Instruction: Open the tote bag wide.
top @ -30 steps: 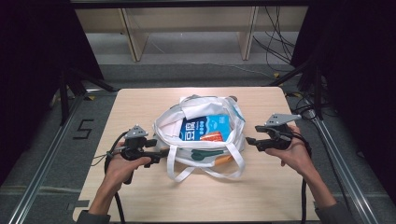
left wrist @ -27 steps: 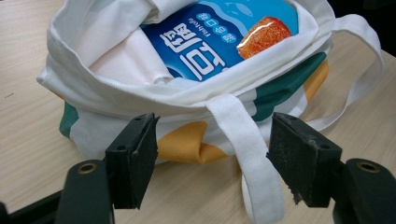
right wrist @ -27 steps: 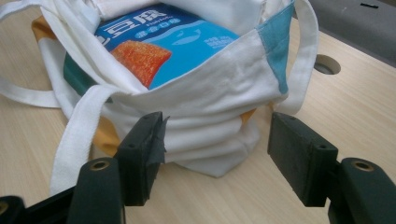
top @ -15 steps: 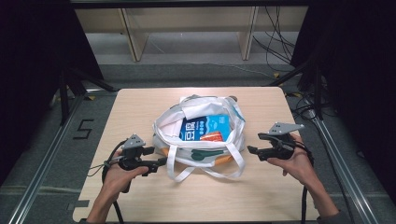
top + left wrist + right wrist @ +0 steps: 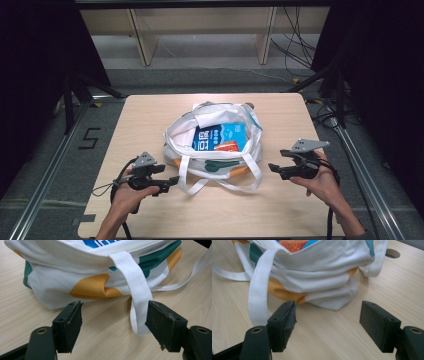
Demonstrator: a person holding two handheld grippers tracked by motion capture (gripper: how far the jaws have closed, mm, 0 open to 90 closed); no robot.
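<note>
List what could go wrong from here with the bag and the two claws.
1. The left claw is open, with the white handle strap lying by one jaw; closing now may catch the strap alone, not the bag.
2. The right claw is open beside the bag's slack folds, so a pinch may slip off.
3. The blue packet lies in the open mouth; an uneven lift could tip it out.

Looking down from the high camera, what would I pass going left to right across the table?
The left claw in the person's left hand → the white tote bag holding a blue package → the right claw in the right hand.
</note>
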